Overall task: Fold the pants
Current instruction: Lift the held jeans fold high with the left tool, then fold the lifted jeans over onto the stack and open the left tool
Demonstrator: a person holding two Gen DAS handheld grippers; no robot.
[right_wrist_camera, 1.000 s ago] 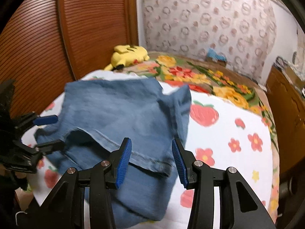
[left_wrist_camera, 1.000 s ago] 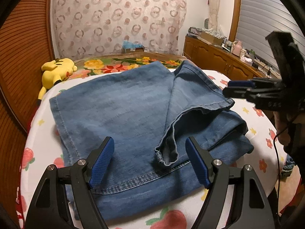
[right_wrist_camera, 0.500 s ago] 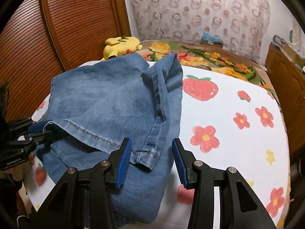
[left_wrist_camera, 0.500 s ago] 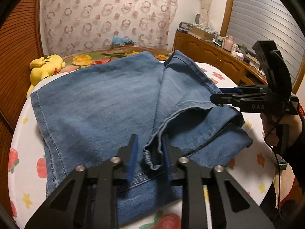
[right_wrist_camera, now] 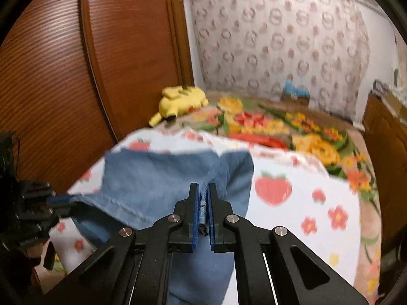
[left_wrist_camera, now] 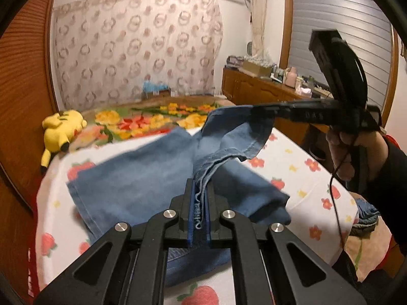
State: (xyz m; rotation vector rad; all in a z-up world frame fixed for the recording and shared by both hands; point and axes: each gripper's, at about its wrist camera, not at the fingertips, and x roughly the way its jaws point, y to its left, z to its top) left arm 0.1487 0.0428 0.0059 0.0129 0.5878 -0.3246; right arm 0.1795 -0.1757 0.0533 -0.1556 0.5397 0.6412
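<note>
Blue denim pants (left_wrist_camera: 142, 178) lie partly folded on a table with a white strawberry-and-flower cloth (left_wrist_camera: 300, 167). My left gripper (left_wrist_camera: 199, 188) is shut on the hem edge of the top denim layer and holds it above the table. My right gripper (right_wrist_camera: 202, 190) is shut on the other corner of that layer (right_wrist_camera: 162, 175). It shows in the left wrist view (left_wrist_camera: 264, 111) at the upper right, pinching the lifted denim. The left gripper shows at the left edge of the right wrist view (right_wrist_camera: 54, 199). The denim hangs stretched between the two.
A yellow plush toy (left_wrist_camera: 62, 129) lies on a flowered bedspread (left_wrist_camera: 152, 119) behind the table. A wooden slatted door (right_wrist_camera: 76, 76) stands to the left. A wooden sideboard with clutter (left_wrist_camera: 267, 89) runs along the right wall. More cloth (left_wrist_camera: 366, 213) lies beyond the table's right edge.
Both grippers have closed on the top denim layer's edge and lifted it off the table. One second ago both were open above the flat pants.
</note>
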